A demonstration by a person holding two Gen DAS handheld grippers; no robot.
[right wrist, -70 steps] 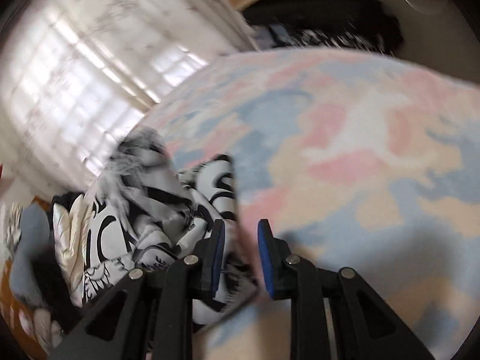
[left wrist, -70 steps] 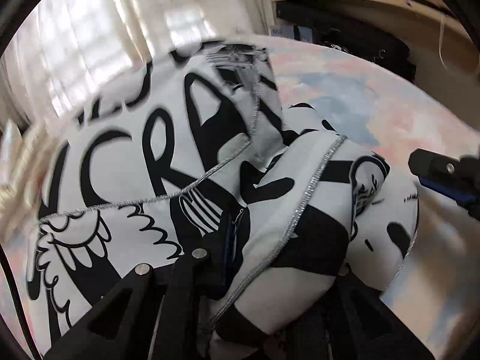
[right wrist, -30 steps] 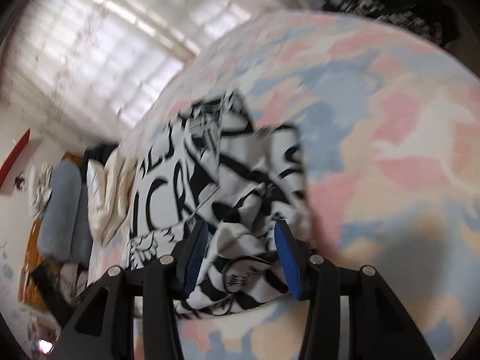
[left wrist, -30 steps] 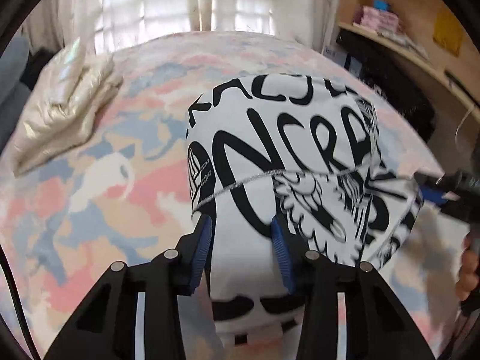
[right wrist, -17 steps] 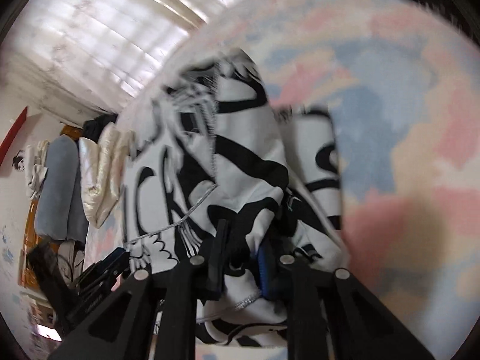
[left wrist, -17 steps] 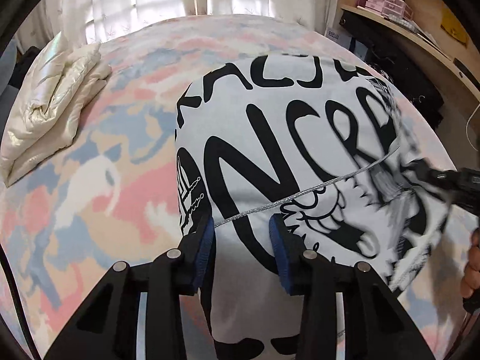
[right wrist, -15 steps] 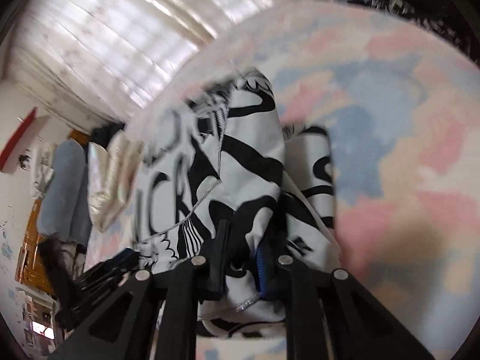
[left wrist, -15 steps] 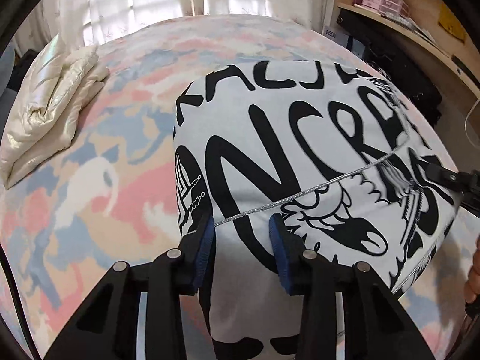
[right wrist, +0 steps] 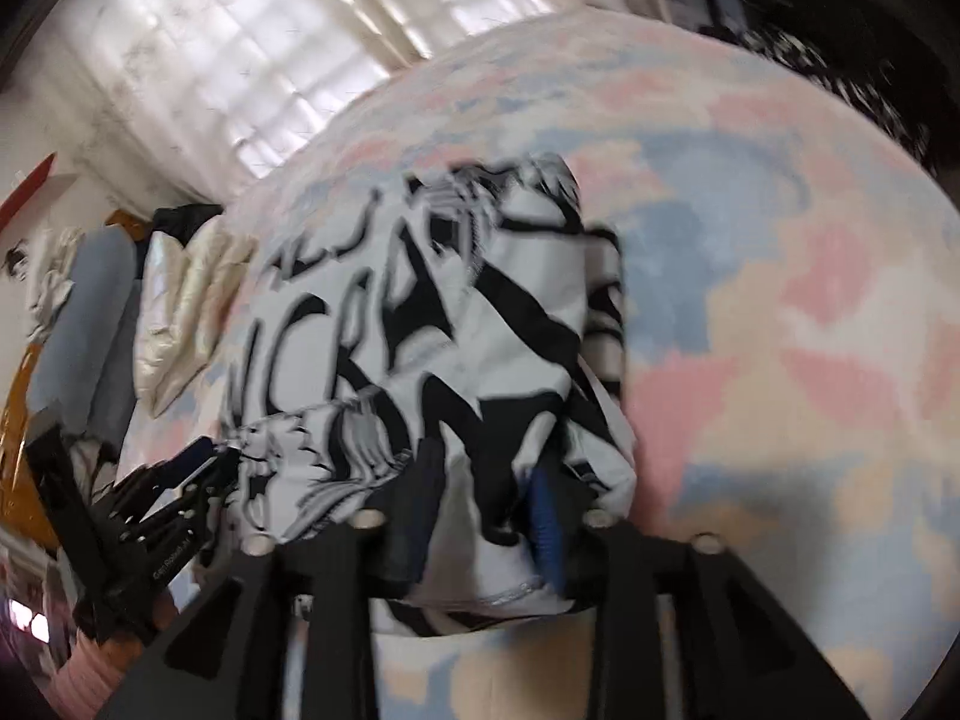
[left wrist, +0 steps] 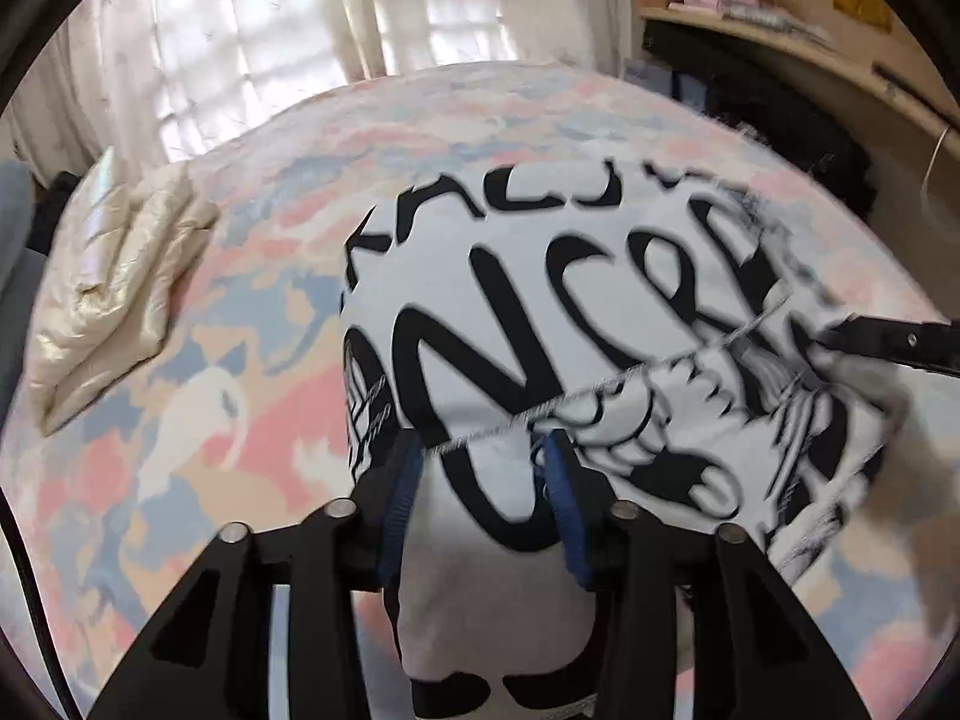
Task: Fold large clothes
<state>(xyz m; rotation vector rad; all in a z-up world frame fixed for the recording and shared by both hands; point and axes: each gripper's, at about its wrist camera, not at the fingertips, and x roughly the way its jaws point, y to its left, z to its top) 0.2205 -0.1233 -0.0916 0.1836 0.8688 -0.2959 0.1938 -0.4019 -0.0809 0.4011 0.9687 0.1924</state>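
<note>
A white garment with big black lettering (left wrist: 540, 312) lies folded on the pastel bedspread (left wrist: 198, 396); it also shows in the right wrist view (right wrist: 420, 330). My left gripper (left wrist: 480, 480) stands over the garment's near left edge, its blue pads spread with cloth between them. My right gripper (right wrist: 480, 498) has bunched cloth between its pads, which stand apart; it shows at the right edge of the left wrist view (left wrist: 888, 342). The left gripper shows at the lower left of the right wrist view (right wrist: 180, 480).
A folded cream padded jacket (left wrist: 108, 276) lies at the far left of the bed. Curtained windows (left wrist: 270, 30) stand behind the bed. A wooden shelf with boxes (left wrist: 780, 30) and dark bags under it are at the right. A grey pillow (right wrist: 78, 324) lies beyond the jacket.
The right gripper had closed on the garment's right edge and has now spread apart. The garment has been drawn flatter. The left gripper has stayed spread over the near edge.
</note>
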